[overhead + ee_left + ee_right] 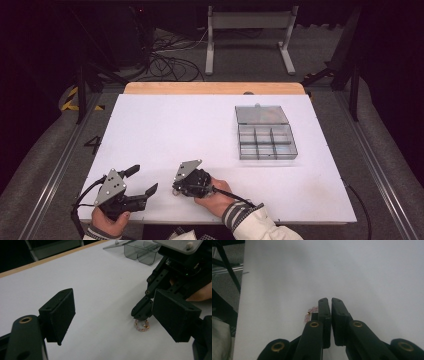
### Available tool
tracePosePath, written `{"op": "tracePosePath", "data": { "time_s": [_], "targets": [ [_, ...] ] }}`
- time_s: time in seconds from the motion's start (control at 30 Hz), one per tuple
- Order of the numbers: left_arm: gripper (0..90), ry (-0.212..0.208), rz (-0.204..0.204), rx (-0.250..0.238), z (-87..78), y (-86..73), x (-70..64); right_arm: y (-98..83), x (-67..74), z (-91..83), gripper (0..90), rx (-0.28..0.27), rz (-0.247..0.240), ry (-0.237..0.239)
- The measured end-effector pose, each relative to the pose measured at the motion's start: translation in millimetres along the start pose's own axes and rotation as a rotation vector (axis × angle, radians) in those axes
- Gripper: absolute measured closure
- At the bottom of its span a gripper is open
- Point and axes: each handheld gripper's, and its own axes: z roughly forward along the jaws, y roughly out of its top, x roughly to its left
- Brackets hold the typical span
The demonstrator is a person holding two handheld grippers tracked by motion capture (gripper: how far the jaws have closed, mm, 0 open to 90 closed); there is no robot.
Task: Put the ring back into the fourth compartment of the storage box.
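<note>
A small ring of pink and gold beads, a bracelet (142, 326), lies on the white table (175, 125) near its front edge. My right gripper (176, 191) points down at it, and its tips (141, 315) rest on the ring's far edge. In the right gripper view the right gripper (329, 300) has its jaws together, with a few beads of the bracelet (309, 313) sticking out to the left of them. My left gripper (144, 179) is held just left of it with the jaws wide apart and nothing between them; the left gripper (112, 300) frames the bracelet from the side.
A clear plastic organiser box (267, 142) with several compartments stands at the right middle of the table, its lid (261, 115) folded back flat behind it. The box (141, 252) looks empty. A wooden strip (215, 88) runs along the table's far edge.
</note>
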Motion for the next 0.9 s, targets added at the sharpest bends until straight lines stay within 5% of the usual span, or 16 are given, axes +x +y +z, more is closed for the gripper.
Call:
{"op": "tracePosePath", "data": {
  "time_s": [0.9],
  "targets": [
    [19.6,0.003,0.001,0.000,-0.1,0.1,-0.6,10.1,-5.7,-48.4,87.4,-0.109,-0.003,-0.080]
  ]
}}
